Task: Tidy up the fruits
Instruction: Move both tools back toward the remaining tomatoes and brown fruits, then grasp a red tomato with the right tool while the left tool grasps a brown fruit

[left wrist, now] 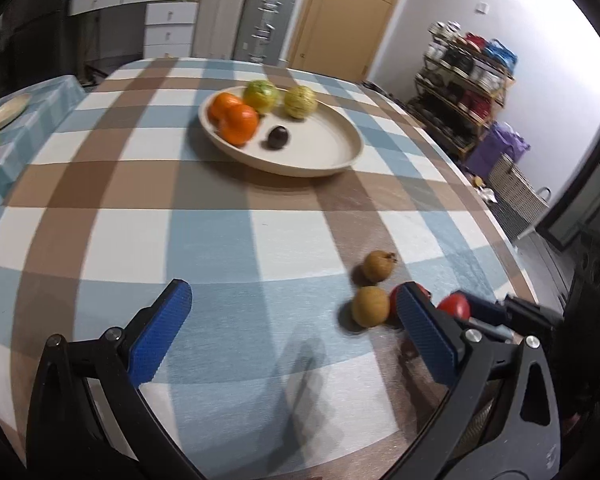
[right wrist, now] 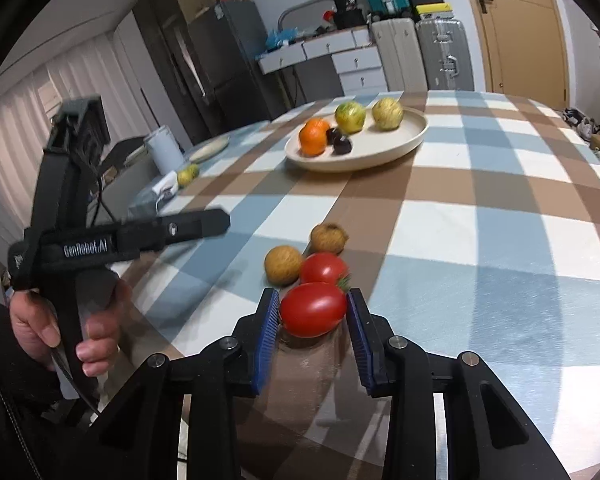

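Only the right wrist view shows the right tool (right wrist: 313,312) pinching the round red tomato (right wrist: 313,310); the left tool (left wrist: 296,320) is spread wide.

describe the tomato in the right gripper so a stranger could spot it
On the checked tablecloth, well short of the cream plate, four loose fruits cluster. The tomato is nearest, glossy red, between the right gripper pads, unlike the free tomato behind.

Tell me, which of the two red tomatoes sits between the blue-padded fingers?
The nearer red tomato, between the right gripper pads; the other red tomato lies beyond, beside brown fruits.
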The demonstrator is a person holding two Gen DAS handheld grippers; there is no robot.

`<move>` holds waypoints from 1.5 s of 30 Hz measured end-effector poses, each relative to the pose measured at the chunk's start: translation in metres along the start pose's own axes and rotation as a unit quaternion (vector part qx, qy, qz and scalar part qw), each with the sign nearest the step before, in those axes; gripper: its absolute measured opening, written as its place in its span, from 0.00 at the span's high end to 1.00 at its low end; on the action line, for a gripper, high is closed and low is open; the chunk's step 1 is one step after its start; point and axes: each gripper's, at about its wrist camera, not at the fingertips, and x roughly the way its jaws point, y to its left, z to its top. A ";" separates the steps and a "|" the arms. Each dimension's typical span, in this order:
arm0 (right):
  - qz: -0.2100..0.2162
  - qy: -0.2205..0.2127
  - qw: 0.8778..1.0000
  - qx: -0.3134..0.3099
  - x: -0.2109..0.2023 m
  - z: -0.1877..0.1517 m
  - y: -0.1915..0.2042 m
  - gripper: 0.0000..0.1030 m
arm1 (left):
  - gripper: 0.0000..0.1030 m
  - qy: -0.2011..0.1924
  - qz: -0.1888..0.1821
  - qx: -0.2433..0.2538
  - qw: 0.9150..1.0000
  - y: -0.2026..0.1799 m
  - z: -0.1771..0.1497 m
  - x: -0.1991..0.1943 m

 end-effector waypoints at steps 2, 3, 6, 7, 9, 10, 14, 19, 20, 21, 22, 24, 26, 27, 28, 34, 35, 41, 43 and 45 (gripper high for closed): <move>-0.003 -0.010 1.000 0.006 -0.006 0.002 -0.004 0.66 | 0.01 0.006 -0.010 0.006 1.000 -0.005 0.001 0.005; -0.005 -0.018 1.000 0.010 -0.009 0.005 -0.007 0.66 | 0.01 0.010 -0.013 0.008 1.000 -0.008 0.001 0.008; -0.010 -0.028 0.999 0.017 -0.014 0.009 -0.014 0.66 | 0.01 0.022 -0.031 0.002 0.999 -0.011 0.000 0.018; -0.011 -0.029 0.999 0.018 -0.014 0.011 -0.016 0.66 | 0.01 0.027 -0.036 -0.002 0.999 -0.011 0.000 0.020; -0.012 -0.027 0.999 0.021 -0.013 0.013 -0.020 0.66 | 0.02 0.028 -0.052 -0.012 0.998 -0.009 -0.001 0.021; -0.012 -0.026 0.999 0.022 -0.013 0.014 -0.021 0.66 | 0.02 0.031 -0.060 -0.010 0.998 -0.010 -0.001 0.022; -0.003 -0.031 0.999 0.026 -0.012 0.017 -0.027 0.66 | 0.04 0.035 -0.069 -0.014 0.997 -0.009 -0.003 0.026; -0.002 -0.028 0.999 0.040 -0.008 0.018 -0.034 0.66 | 0.19 0.045 -0.086 -0.020 0.995 -0.009 -0.004 0.032; -0.002 -0.028 0.999 0.040 -0.007 0.018 -0.035 0.66 | 0.20 0.046 -0.091 -0.015 0.995 -0.011 -0.004 0.033; -0.002 -0.029 0.999 0.041 -0.007 0.019 -0.036 0.66 | 0.22 0.044 -0.095 -0.004 0.994 -0.015 -0.004 0.034; -0.002 -0.031 0.999 0.041 -0.007 0.019 -0.036 0.66 | 0.29 0.046 -0.097 0.001 0.994 -0.017 -0.004 0.034; -0.001 -0.032 0.999 0.037 -0.006 0.020 -0.037 0.66 | 0.35 0.052 -0.103 0.004 0.993 -0.019 -0.003 0.037; -0.001 -0.030 0.999 0.042 -0.004 0.020 -0.038 0.66 | 0.46 0.058 -0.118 0.004 0.991 -0.020 -0.003 0.039; 0.003 -0.028 0.999 0.044 -0.004 0.021 -0.038 0.66 | 0.50 0.061 -0.117 0.007 0.991 -0.021 -0.003 0.040; 0.001 -0.029 0.999 0.042 -0.004 0.021 -0.037 0.66 | 0.54 0.059 -0.122 0.009 0.991 -0.021 -0.003 0.041; 0.004 -0.027 0.999 0.037 -0.003 0.023 -0.035 0.66 | 0.79 0.074 -0.158 -0.002 0.985 -0.018 0.000 0.043; 0.004 -0.026 0.999 0.036 -0.002 0.023 -0.035 0.66 | 0.79 0.083 -0.170 -0.013 0.982 -0.015 0.000 0.046; 0.005 -0.021 0.999 0.033 0.001 0.026 -0.034 0.66 | 0.80 0.081 -0.182 -0.026 0.980 -0.008 0.000 0.049; 0.005 -0.019 0.999 0.033 0.003 0.027 -0.034 0.66 | 0.80 0.081 -0.179 -0.024 0.980 -0.009 0.000 0.049; 0.005 -0.019 0.999 0.033 0.004 0.028 -0.034 0.66 | 0.80 0.081 -0.181 -0.024 0.980 -0.008 0.001 0.048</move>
